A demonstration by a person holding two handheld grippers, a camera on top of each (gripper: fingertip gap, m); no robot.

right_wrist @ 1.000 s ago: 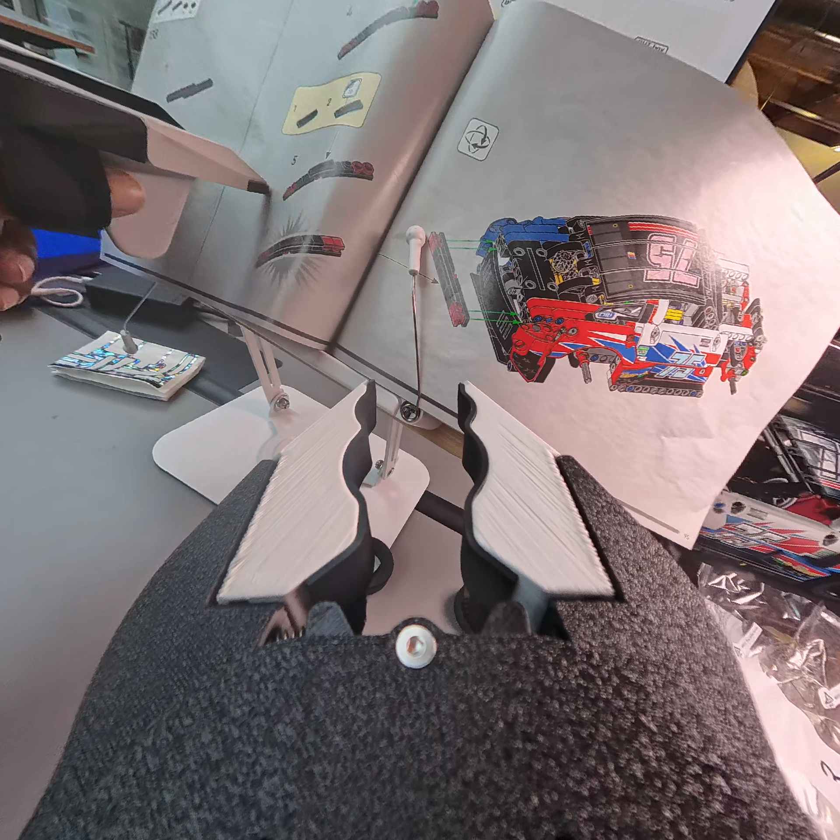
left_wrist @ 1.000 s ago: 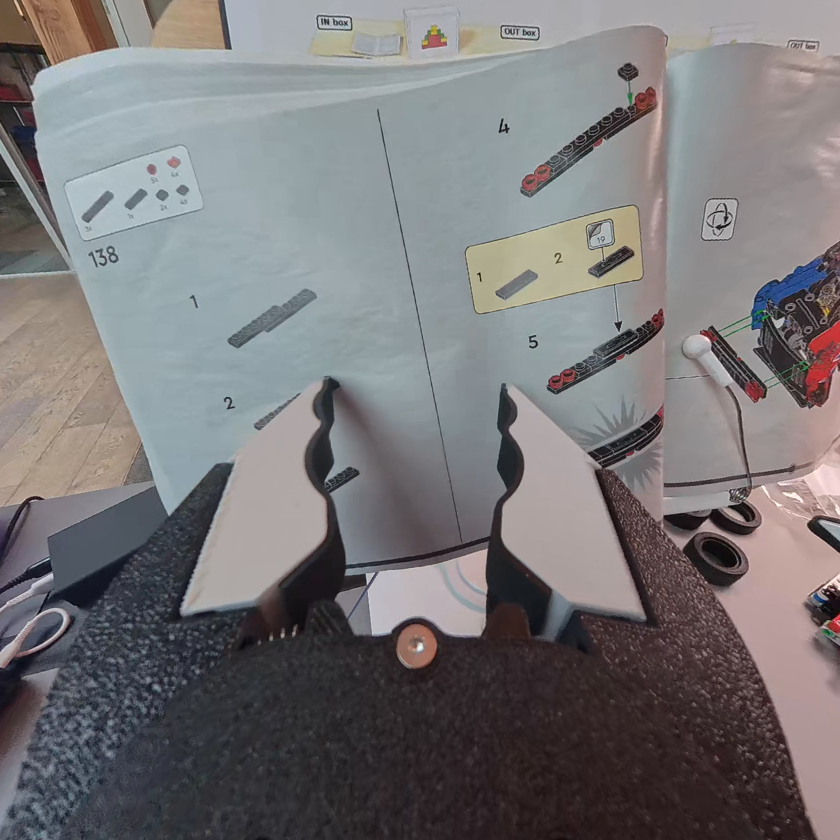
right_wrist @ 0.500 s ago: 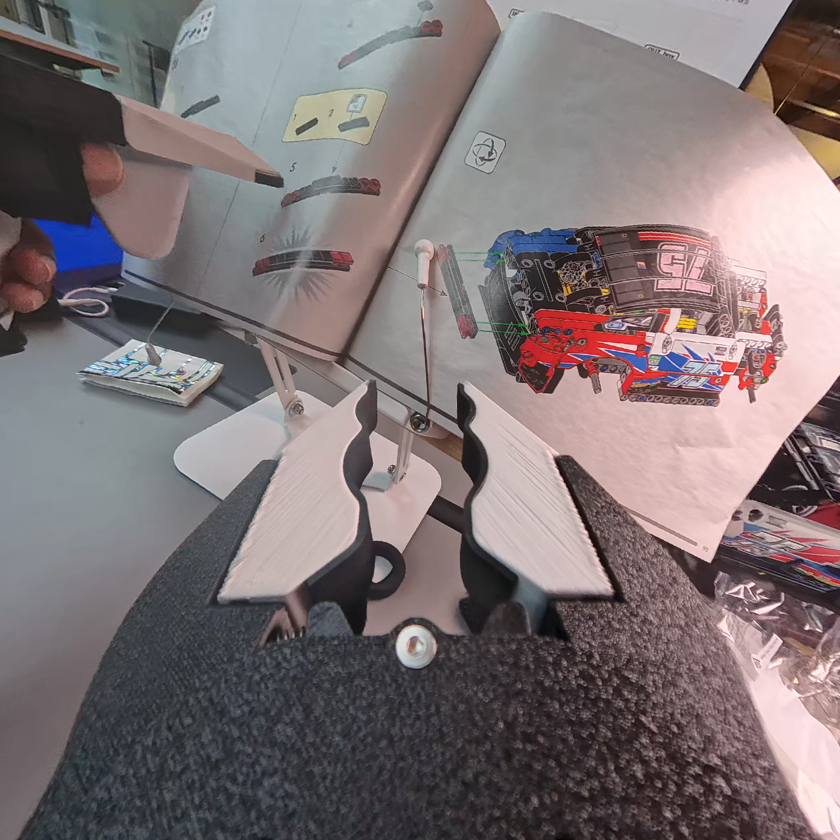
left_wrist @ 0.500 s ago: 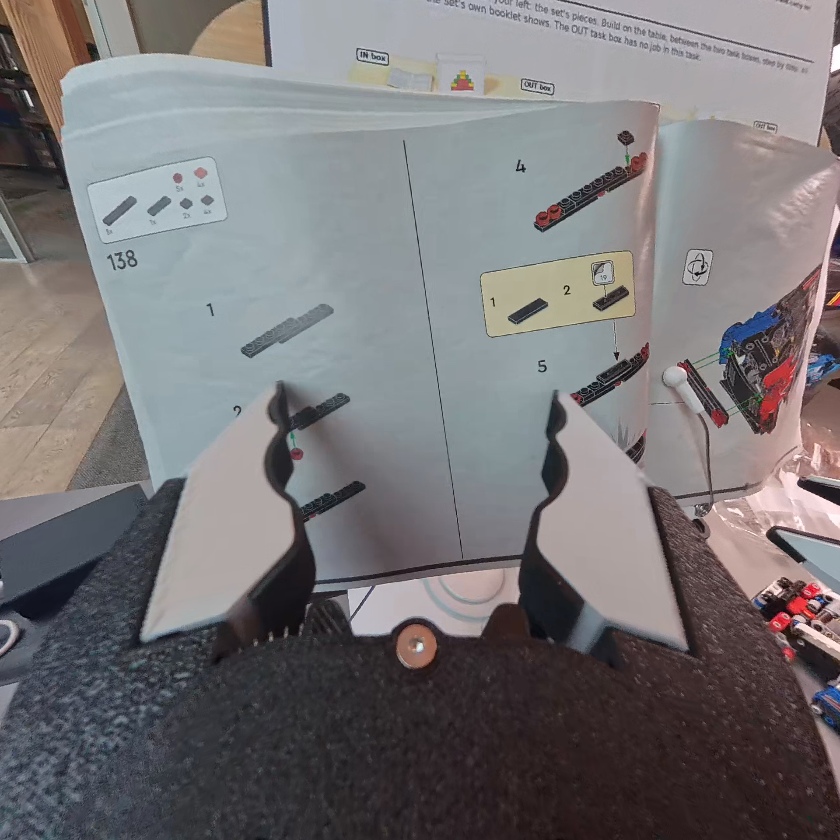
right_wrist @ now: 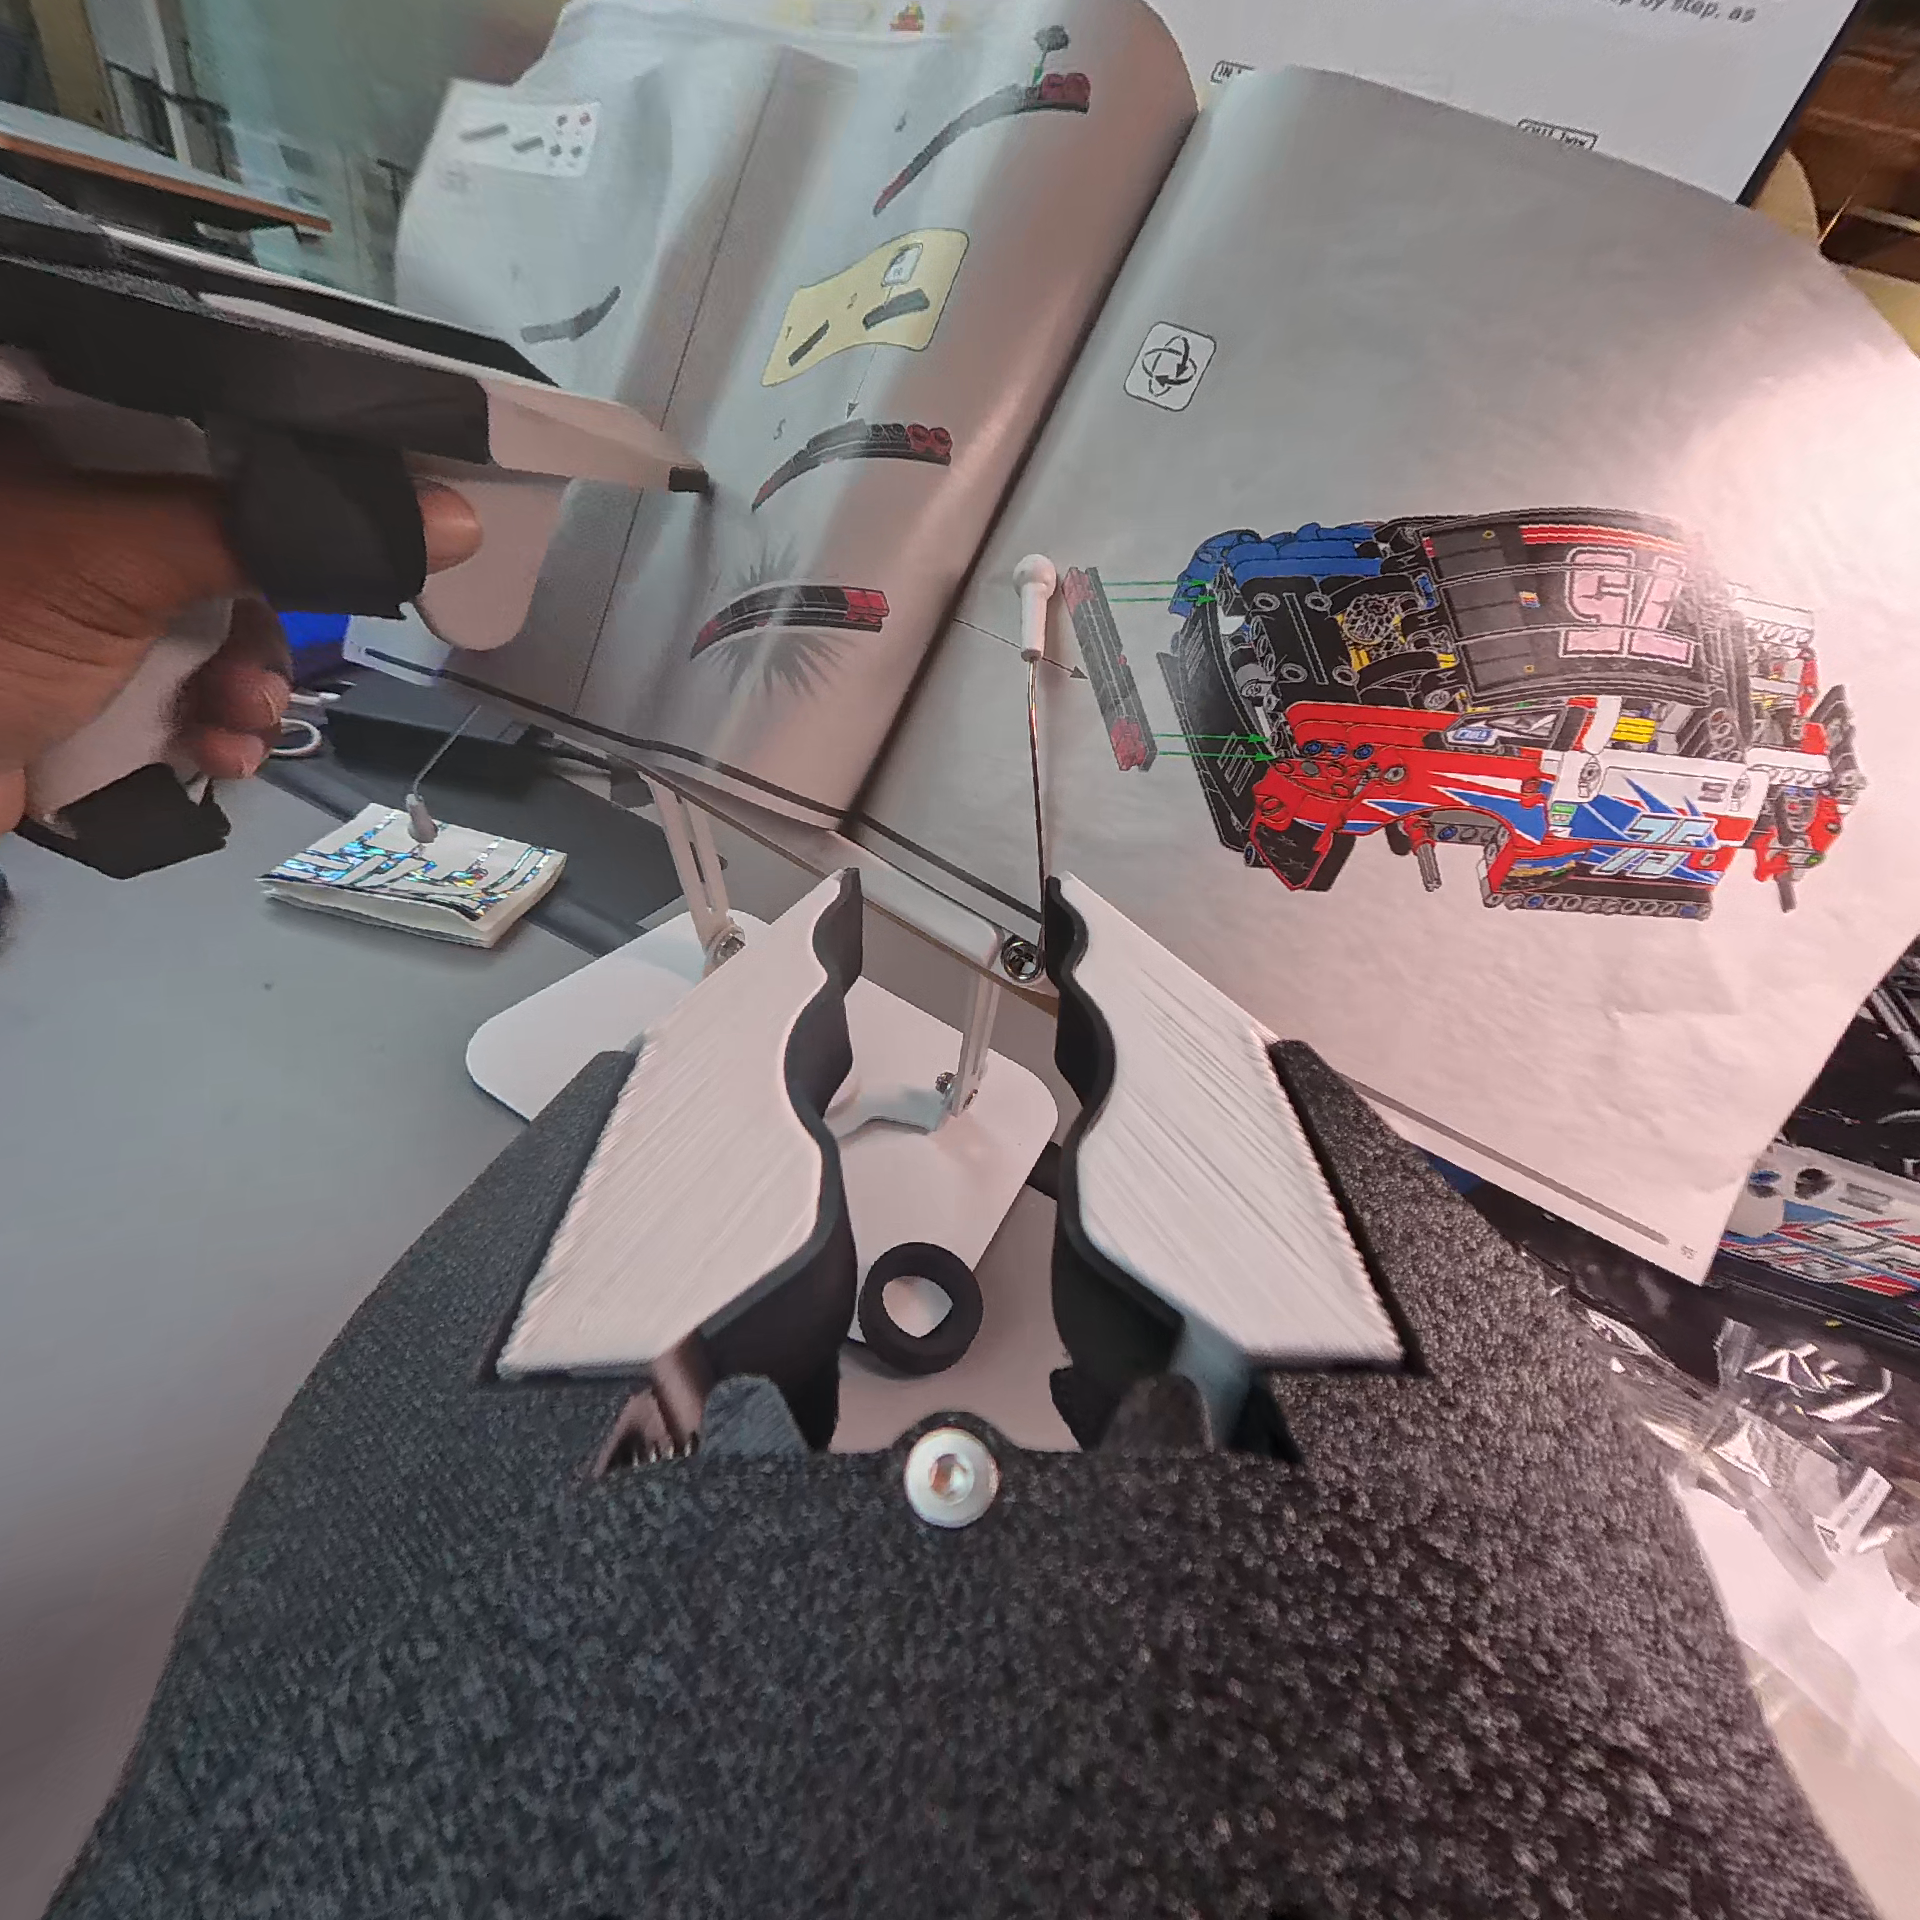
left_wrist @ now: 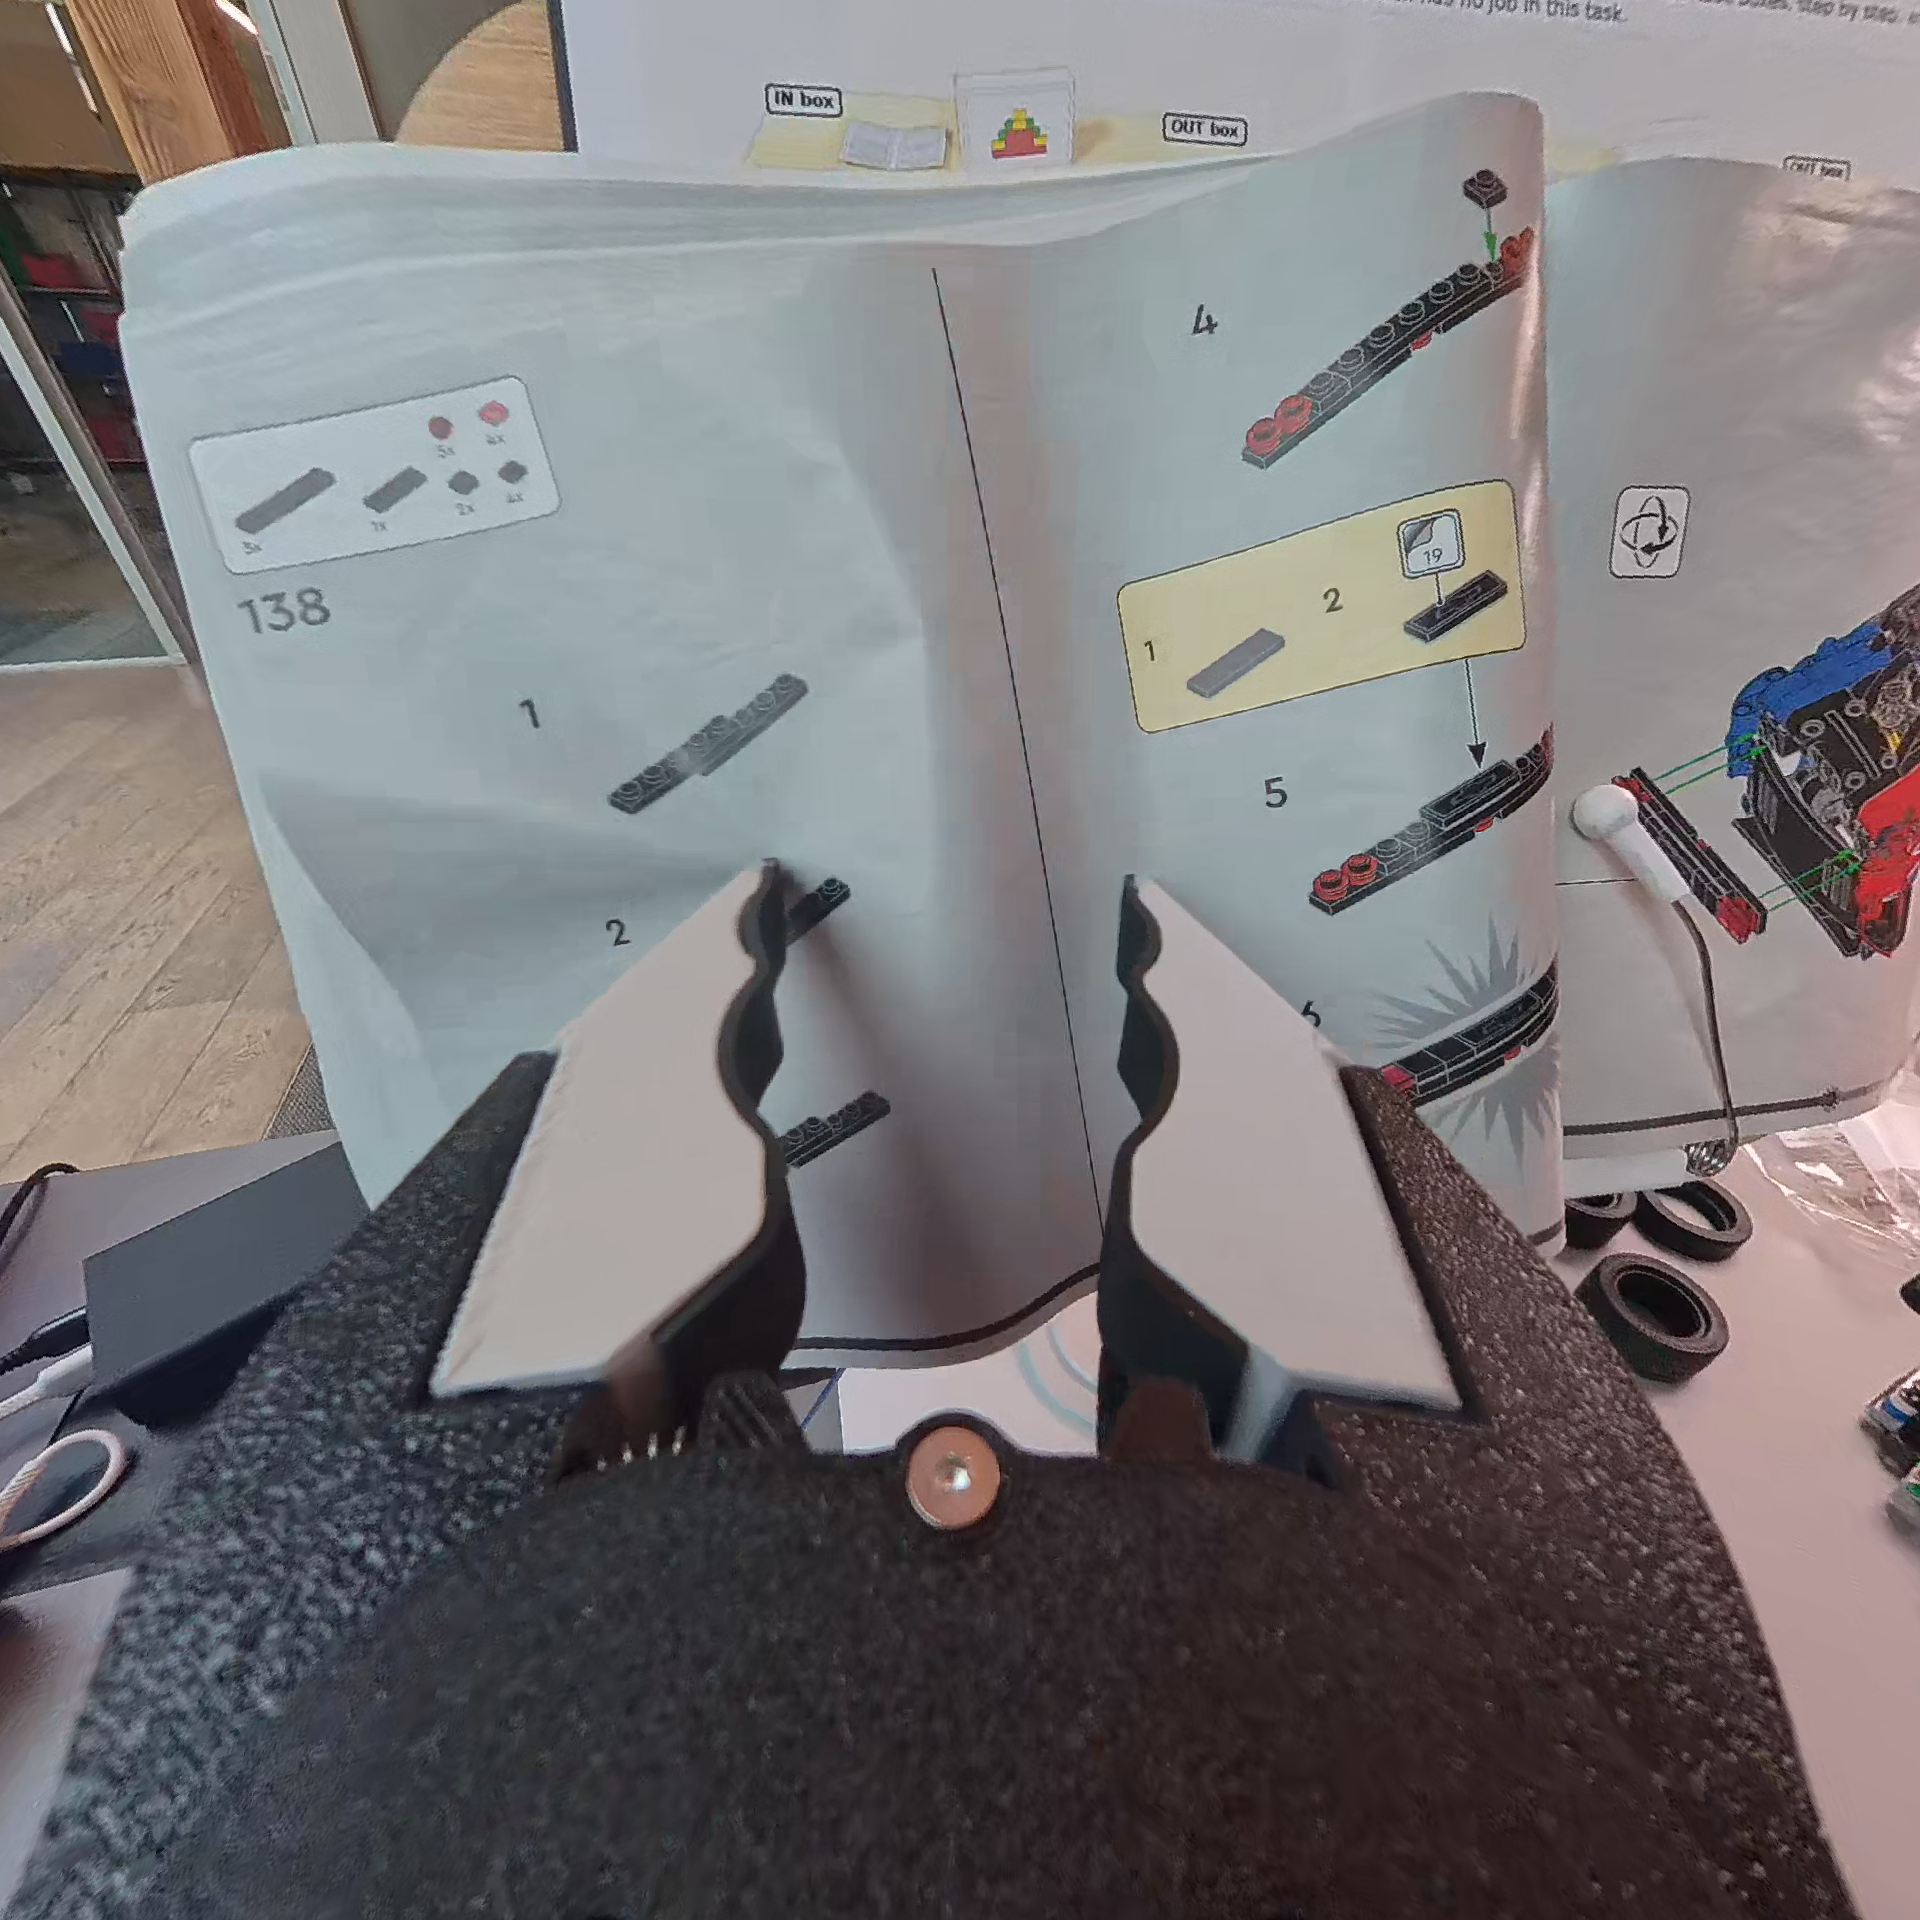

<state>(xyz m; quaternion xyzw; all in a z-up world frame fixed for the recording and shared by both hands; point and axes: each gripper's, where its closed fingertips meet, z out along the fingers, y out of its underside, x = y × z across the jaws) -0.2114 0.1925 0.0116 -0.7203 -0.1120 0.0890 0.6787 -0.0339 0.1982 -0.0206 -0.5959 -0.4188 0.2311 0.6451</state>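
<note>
Now I hold the left tongs spread against the open booklet, tips at its lower page; the right tongs, half-spread and empty, hang near the stand below it. Press lightly.

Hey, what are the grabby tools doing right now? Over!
Both tools open, empty. Left tool at booklet page. Right tool low over black tyre, by stand.

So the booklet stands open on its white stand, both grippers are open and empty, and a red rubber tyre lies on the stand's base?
Not quite: the tyre is black, as the right wrist view shows. The booklet, stand, left gripper and right gripper are as stated.
</note>
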